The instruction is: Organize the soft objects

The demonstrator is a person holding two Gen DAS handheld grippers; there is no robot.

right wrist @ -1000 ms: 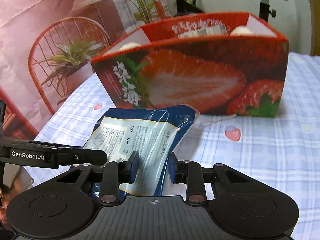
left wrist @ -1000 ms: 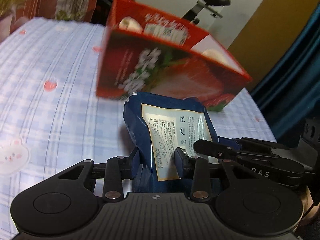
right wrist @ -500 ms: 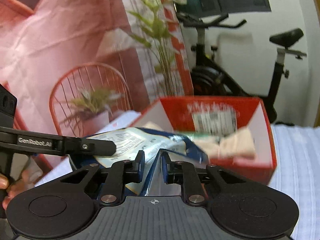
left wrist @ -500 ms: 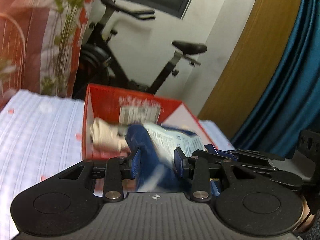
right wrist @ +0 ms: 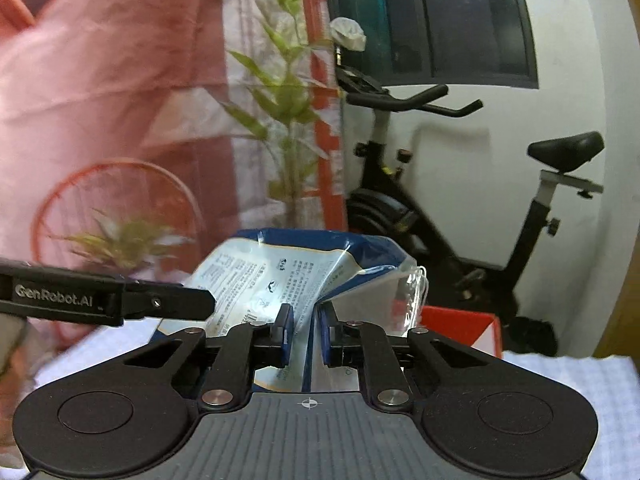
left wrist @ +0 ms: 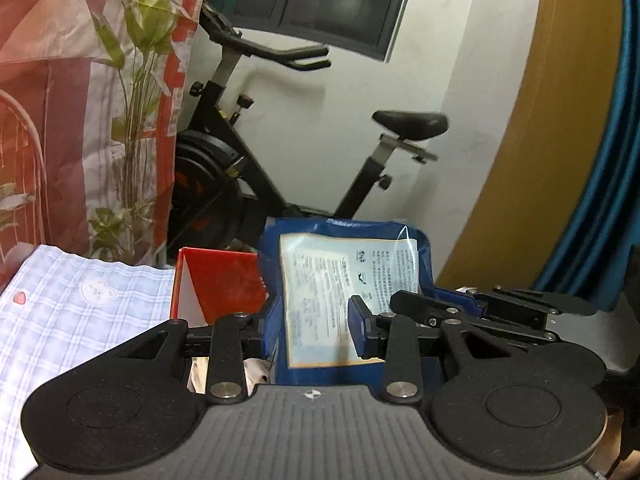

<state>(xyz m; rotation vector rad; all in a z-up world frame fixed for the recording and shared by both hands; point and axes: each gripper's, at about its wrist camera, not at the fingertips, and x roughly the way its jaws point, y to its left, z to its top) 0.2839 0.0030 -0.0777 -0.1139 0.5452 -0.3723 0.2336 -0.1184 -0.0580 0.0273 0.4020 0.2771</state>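
1. While both wrist views share one blue packet [left wrist: 348,264] with a white printed label, only the left wrist view shows pale cloth [left wrist: 256,374] low in the frame behind the left finger, and a teal curtain [left wrist: 608,160] down the right edge.
2. Only the right wrist view shows the packet's clear crinkled end [right wrist: 404,296] sticking out to the right — and a red wire chair printed on the pink backdrop [right wrist: 100,100] at left.
3. Left gripper [left wrist: 314,320]: its blue pads sit partly apart, clamped on the packet's lower part, one at each side of the label.
4. Right gripper [right wrist: 306,330]: jaws nearly together and just now closing further, pinching a fold of the same packet.
5. Each view catches the other gripper as a black bar entering from the side, just beside the packet.
6. The packet hangs in the air, lower centre of both frames, in front of the open red carton [left wrist: 218,280], whose rim peeks out left of it in one view and right in the other [right wrist: 460,326].
7. Checked bedsheet [left wrist: 80,304] lies bare at lower left of the left view — open room there; the carton's edge is close under the packet.
8. Count: one packet, one carton, two grippers, one exercise bike [left wrist: 248,168] against the white wall.
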